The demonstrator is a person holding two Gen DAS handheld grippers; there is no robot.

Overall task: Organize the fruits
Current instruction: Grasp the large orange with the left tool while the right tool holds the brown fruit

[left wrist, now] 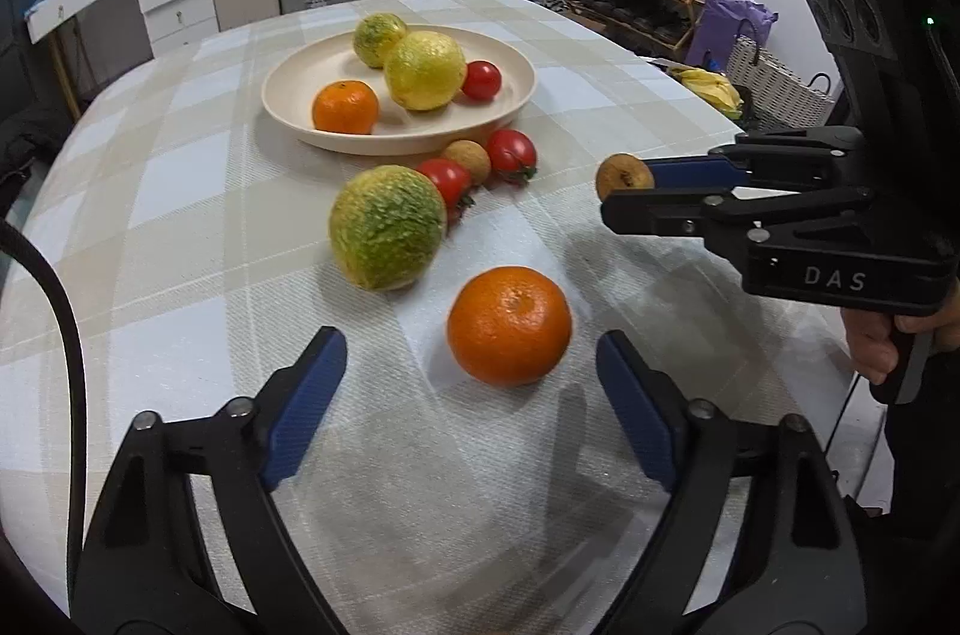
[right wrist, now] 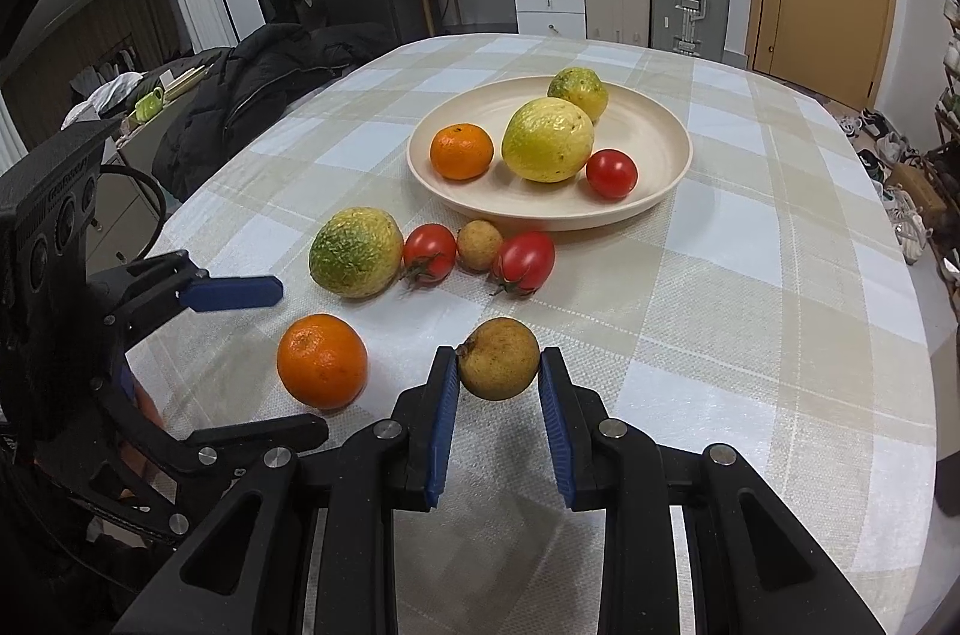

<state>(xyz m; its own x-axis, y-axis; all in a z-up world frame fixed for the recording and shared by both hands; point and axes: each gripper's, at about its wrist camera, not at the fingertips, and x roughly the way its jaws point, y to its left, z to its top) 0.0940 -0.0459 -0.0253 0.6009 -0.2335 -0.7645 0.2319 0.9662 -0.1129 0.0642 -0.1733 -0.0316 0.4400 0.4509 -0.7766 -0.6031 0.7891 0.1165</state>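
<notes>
My left gripper [left wrist: 469,342] is open, and an orange [left wrist: 509,326] lies on the tablecloth between its blue fingertips without touching either pad. My right gripper [right wrist: 498,365] is shut on a small brown fruit [right wrist: 498,359], held just above the cloth; the left wrist view shows it at the right [left wrist: 624,177]. A cream plate [left wrist: 288,119] farther back holds an orange, two yellow-green fruits and a tomato. In front of it lie a green-yellow fruit [left wrist: 387,227], two tomatoes [left wrist: 447,179] and another small brown fruit [left wrist: 467,158].
The checked tablecloth [right wrist: 750,275] covers a rounded table. A black jacket [right wrist: 258,95] lies off its left edge. Bananas [left wrist: 711,86] and a woven basket [left wrist: 774,83] sit past the right edge. Suitcases, drawers and a shoe rack stand behind.
</notes>
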